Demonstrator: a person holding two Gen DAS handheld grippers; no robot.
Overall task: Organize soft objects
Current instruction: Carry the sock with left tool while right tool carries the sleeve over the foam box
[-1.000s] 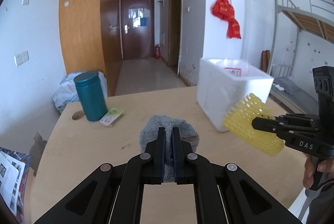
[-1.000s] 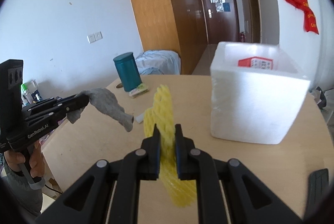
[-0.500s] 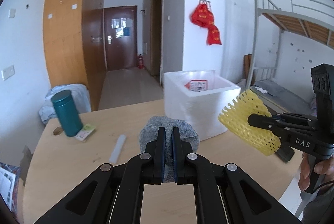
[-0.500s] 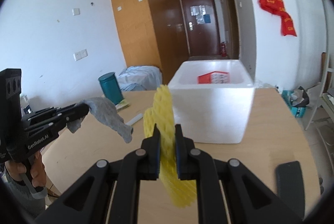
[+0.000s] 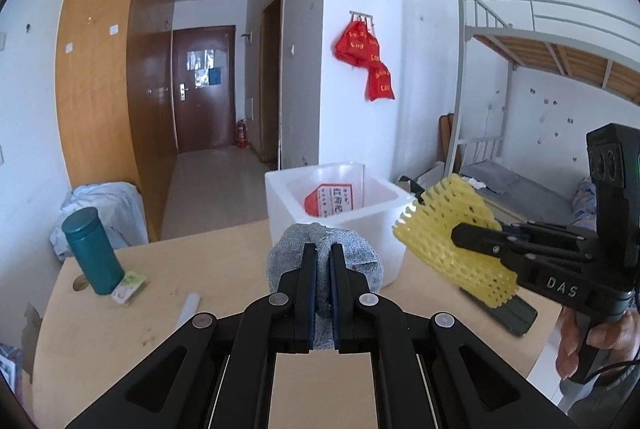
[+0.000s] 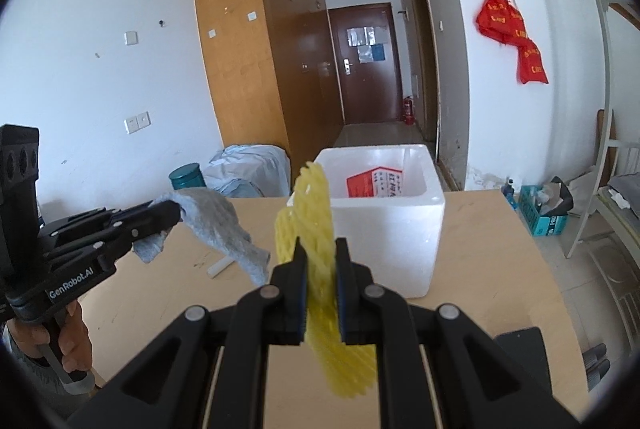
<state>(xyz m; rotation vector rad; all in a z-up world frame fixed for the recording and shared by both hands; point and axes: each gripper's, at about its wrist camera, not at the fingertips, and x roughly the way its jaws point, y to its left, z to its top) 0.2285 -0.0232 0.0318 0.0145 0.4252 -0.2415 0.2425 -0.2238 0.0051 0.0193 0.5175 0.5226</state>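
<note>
Both grippers [image 5: 324, 253] [image 6: 322, 249] have drawn back, apparently, from the foam box [image 6: 384, 225].

Knitted grey cloth [image 5: 324, 257]; yellow foam netting [image 5: 448, 245]; matt white polystyrene box [image 6: 400, 229]; smooth pale wood worktop [image 5: 132, 333].

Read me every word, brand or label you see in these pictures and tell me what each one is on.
"GenRobot.AI": side of the left gripper.
"DAS": side of the right gripper.
Red label inside the white foam box: printed, too blurred to read.
Red bags on the wall: yellow writing, unreadable.
Door notices: too small.
</note>
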